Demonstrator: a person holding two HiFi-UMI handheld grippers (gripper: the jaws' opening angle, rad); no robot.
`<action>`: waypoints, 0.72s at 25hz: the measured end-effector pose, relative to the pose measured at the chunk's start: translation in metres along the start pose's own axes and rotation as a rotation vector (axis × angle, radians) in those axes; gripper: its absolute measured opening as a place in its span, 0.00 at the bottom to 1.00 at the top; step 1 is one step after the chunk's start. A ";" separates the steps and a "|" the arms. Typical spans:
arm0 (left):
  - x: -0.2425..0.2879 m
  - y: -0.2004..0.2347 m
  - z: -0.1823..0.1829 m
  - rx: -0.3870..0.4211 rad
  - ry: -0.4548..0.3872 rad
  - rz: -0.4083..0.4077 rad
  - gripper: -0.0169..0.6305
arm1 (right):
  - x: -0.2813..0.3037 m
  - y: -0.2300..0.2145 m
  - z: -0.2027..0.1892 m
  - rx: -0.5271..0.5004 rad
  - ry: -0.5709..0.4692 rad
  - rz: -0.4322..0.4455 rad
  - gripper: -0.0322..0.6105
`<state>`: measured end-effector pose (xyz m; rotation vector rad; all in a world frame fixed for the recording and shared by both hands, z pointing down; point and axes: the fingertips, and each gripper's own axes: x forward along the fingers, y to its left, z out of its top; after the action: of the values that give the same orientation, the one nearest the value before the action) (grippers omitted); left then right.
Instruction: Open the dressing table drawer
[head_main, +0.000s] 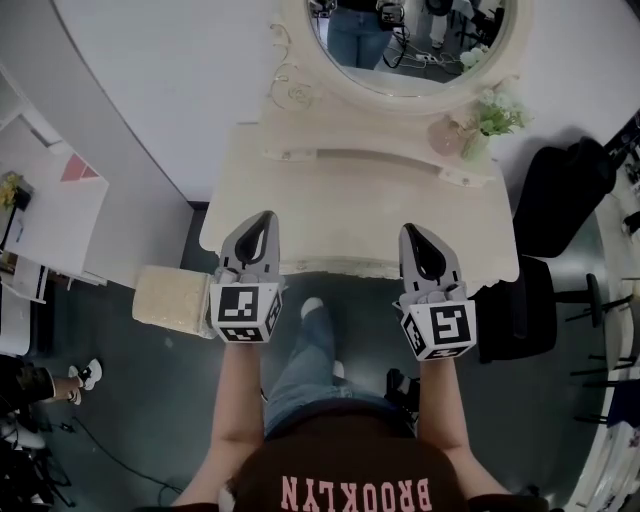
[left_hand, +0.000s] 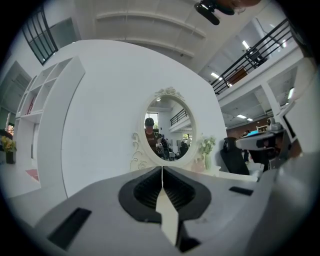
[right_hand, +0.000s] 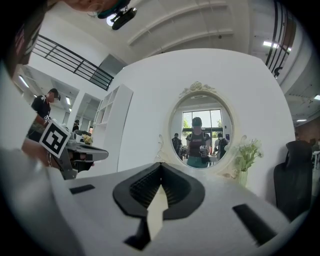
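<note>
The left gripper (head_main: 263, 218) and the right gripper (head_main: 413, 230) are both squeezed tight, holding nothing, by the dressing table (head_main: 350, 200) front.

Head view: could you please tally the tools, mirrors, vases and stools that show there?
Tools: 2, left tool and right tool
Mirror: 1
Vase: 1
Stool: 1
Total: 5

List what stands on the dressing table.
An oval mirror at the back, a flower vase to its right. The drawer front below the top is hidden.
</note>
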<state>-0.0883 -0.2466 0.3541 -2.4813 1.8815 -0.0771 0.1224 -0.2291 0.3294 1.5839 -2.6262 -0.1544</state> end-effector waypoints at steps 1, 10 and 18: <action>0.010 0.005 -0.003 0.000 0.006 -0.002 0.03 | 0.010 -0.005 -0.003 0.004 0.004 -0.007 0.05; 0.109 0.043 -0.041 -0.022 0.102 -0.027 0.04 | 0.099 -0.049 -0.033 0.034 0.068 -0.040 0.05; 0.181 0.069 -0.094 -0.070 0.229 -0.053 0.04 | 0.169 -0.079 -0.070 0.055 0.150 -0.071 0.05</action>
<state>-0.1111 -0.4382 0.4490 -2.6717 1.9289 -0.3144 0.1206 -0.4183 0.3906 1.6374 -2.4835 0.0316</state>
